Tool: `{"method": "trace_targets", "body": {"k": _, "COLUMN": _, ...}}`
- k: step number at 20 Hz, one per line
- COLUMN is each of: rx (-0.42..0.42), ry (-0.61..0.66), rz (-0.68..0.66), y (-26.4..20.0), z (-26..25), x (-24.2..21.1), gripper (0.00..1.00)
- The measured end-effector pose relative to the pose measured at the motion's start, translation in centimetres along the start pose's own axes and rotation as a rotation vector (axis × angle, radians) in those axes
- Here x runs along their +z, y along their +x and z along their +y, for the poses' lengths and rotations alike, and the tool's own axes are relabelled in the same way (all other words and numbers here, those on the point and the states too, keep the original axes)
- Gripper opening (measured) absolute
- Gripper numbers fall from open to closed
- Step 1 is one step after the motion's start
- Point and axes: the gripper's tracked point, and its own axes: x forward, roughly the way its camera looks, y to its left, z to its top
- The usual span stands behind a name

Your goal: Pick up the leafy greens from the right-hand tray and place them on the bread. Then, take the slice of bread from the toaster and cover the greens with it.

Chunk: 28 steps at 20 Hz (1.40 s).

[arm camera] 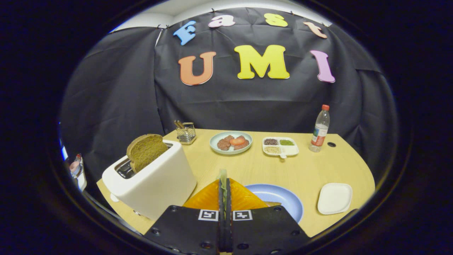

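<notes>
The hand-held gripper pinches the leafy greens over a blue plate on the desk, with the toaster holding a bread slice just beside it and an empty white tray opposite.

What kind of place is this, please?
Likely a staged kitchen booth: a toaster holding bread, plates of food on a table and a black cloth wall. The tool is shut on greens.
</notes>
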Motion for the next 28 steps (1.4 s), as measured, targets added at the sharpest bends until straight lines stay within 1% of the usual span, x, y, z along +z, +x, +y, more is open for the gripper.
{"method": "trace_targets", "body": {"k": 3, "rx": -0.013, "ry": 0.016, "rz": 0.040, "y": 1.7, "z": -1.0, "x": -1.6, "gripper": 0.00}}
{"method": "trace_targets", "body": {"k": 7, "rx": -0.086, "ry": -0.019, "rz": 0.029, "y": 3.6, "z": -4.9, "x": -1.6, "gripper": 0.00}}
{"method": "trace_targets", "body": {"k": 10, "rx": -0.109, "ry": -0.020, "rz": 0.050, "y": 5.2, "z": -7.7, "x": -3.0, "gripper": 0.00}}
{"method": "trace_targets", "body": {"k": 14, "rx": -0.059, "ry": 0.053, "rz": 0.118, "y": 7.5, "z": -9.0, "x": -5.6, "gripper": 0.00}}
{"method": "trace_targets", "body": {"k": 16, "rx": -0.034, "ry": 0.088, "rz": 0.141, "y": 7.8, "z": -9.1, "x": -6.4, "gripper": 0.00}}
{"method": "trace_targets", "body": {"k": 19, "rx": -0.012, "ry": 0.106, "rz": 0.149, "y": 8.0, "z": -9.1, "x": -6.2, "gripper": 0.00}}
{"method": "trace_targets", "body": {"k": 20, "rx": -0.021, "ry": 0.097, "rz": 0.158, "y": 8.1, "z": -9.4, "x": -6.4, "gripper": 0.01}}
{"method": "trace_targets", "body": {"k": 21, "rx": -0.029, "ry": 0.093, "rz": 0.169, "y": 8.1, "z": -9.6, "x": -6.6, "gripper": 0.07}}
{"method": "trace_targets", "body": {"k": 22, "rx": -0.034, "ry": 0.092, "rz": 0.170, "y": 8.0, "z": -9.6, "x": -6.6, "gripper": 0.07}}
{"method": "trace_targets", "body": {"k": 23, "rx": -0.056, "ry": 0.088, "rz": 0.159, "y": 7.8, "z": -10.2, "x": -6.2, "gripper": 0.09}}
{"method": "trace_targets", "body": {"k": 26, "rx": -0.086, "ry": 0.085, "rz": 0.137, "y": 6.8, "z": -10.6, "x": -5.5, "gripper": 0.48}}
{"method": "trace_targets", "body": {"k": 28, "rx": -0.085, "ry": 0.073, "rz": 0.104, "y": 5.7, "z": -10.2, "x": -4.4, "gripper": 0.74}}
